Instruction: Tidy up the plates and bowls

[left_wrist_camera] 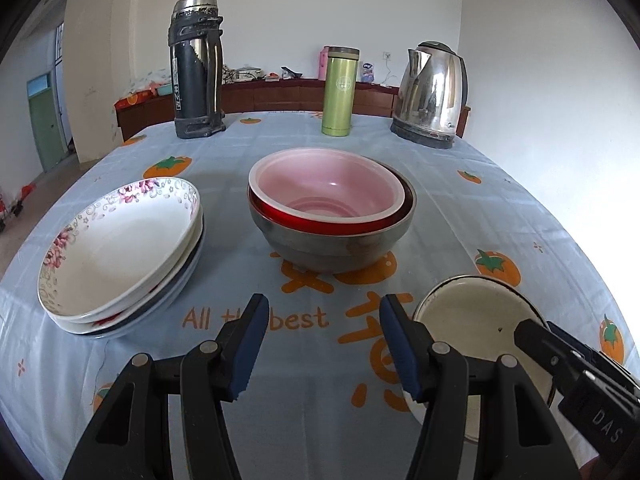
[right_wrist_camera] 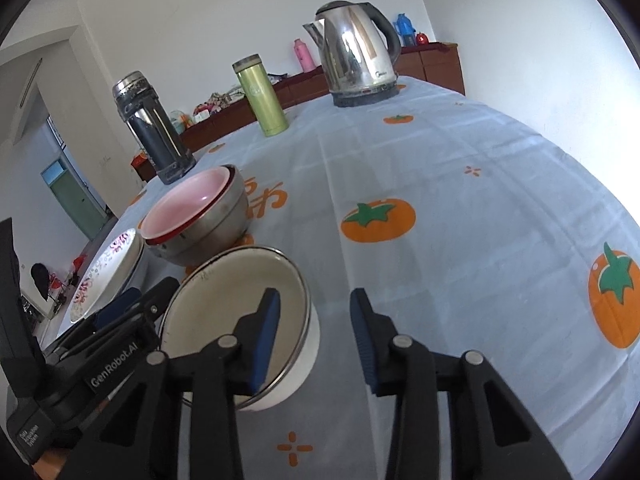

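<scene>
A white enamel bowl (right_wrist_camera: pixel 240 304) with a metal rim stands on the tablecloth near the front. My right gripper (right_wrist_camera: pixel 315 296) straddles its right wall, one pad inside and the other outside. A gap shows between the outer pad and the wall, so it is open. In the left wrist view the same bowl (left_wrist_camera: pixel 476 320) lies at lower right. My left gripper (left_wrist_camera: pixel 325 304) hovers open over bare cloth, holding nothing. Ahead of it a pink bowl (left_wrist_camera: pixel 324 184) sits nested in a red one inside a steel bowl (left_wrist_camera: pixel 332 248). A stack of flowered plates (left_wrist_camera: pixel 120 248) lies to the left.
Along the table's far edge stand a dark thermos (left_wrist_camera: pixel 196 68), a green flask (left_wrist_camera: pixel 340 92) and a steel kettle (left_wrist_camera: pixel 432 96). The light blue cloth (right_wrist_camera: pixel 460 184) with orange fruit prints stretches to the right of the enamel bowl. A wooden sideboard runs behind.
</scene>
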